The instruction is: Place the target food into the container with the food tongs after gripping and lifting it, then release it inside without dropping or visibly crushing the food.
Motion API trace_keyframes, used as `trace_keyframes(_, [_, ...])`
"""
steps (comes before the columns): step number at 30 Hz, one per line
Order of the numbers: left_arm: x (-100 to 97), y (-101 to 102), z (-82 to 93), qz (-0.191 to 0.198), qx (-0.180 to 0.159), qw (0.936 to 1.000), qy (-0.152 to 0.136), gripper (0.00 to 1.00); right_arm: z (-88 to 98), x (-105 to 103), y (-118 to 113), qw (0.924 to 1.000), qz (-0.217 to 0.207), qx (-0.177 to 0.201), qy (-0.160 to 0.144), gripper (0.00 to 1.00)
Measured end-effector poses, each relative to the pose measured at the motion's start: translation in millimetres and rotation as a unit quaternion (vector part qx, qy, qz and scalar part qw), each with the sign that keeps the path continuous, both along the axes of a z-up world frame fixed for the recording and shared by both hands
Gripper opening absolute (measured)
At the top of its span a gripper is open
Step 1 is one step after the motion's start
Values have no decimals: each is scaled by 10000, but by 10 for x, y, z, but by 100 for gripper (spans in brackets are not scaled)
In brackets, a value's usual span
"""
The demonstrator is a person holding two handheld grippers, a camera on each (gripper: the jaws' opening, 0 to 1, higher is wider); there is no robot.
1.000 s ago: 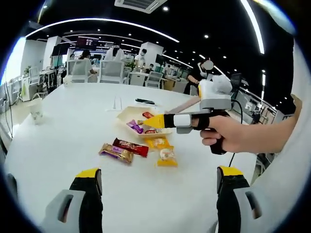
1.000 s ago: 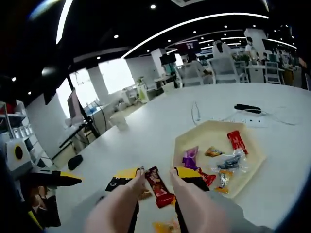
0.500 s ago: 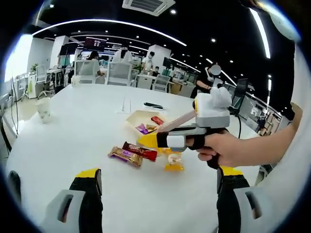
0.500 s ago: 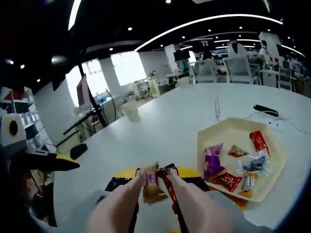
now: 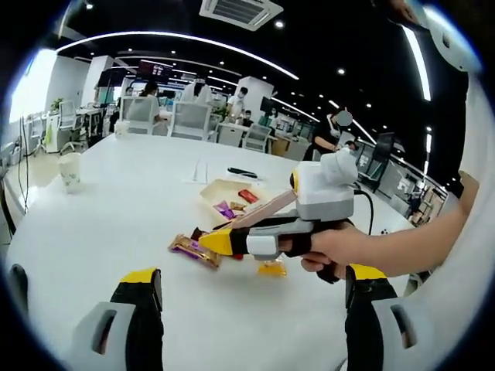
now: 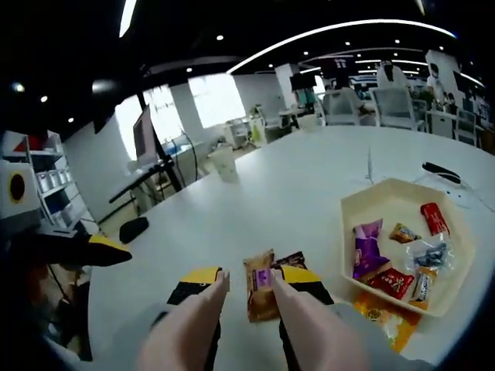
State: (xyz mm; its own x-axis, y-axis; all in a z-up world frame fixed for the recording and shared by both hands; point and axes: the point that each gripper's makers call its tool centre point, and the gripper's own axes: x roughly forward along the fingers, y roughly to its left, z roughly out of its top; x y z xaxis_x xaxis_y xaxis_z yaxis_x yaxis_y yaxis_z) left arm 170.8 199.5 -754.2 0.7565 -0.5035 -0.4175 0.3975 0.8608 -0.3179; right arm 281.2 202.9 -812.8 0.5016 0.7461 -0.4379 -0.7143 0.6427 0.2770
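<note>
On the white surface (image 6: pixel 309 185) the right tongs (image 6: pixel 249 278) now sit over the gold and purple candy bar (image 6: pixel 261 292). A moment ago their tips were nearer the yellow tray (image 6: pixel 387 202), over the red bar; they have since slid away from it. The two pink arms are spread a little, one on each side of the gold bar's near end. I cannot tell if they touch it yet. The bar lies flat on the surface, and its long side runs the same way as the tongs, pointing away from the camera. A dark red bar (image 6: pixel 291 260) peeks out just behind it, by the right tip.

The yellow tray is off to the right with a purple candy (image 6: pixel 366 249), a red one (image 6: pixel 434 219) and some others inside. An orange packet (image 6: pixel 379 315) lies just outside its near edge.

From the left gripper view, a hand (image 5: pixel 334 251) holds the right tongs (image 5: pixel 213 243) low over the gold bar (image 5: pixel 192 249). The left tongs (image 5: pixel 251 309) are spread wide and hold nothing. They have stayed back from the candy. A paper cup (image 5: pixel 69 171) stands far off on the left.
</note>
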Motion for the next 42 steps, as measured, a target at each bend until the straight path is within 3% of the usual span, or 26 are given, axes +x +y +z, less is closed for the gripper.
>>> trace_keyframes(9, [-14,76,-37,30,-32,10000,55,99,37,-26,69,10000,34,22,-1,28])
trace_keyframes(22, [-56,114,-61,108,-14,9999,112,99,-101,-2,88,9999,36,-144,73,28])
trace_keyframes(35, [-62,218,-53,274,-104,9995,77,99,-128,87,73,9989,-127,-407,-189,28])
trace_keyframes(42, [-41,175,-37,259,-281,9992,95,98,-352,54,-2,9973,-114,-729,-66,28])
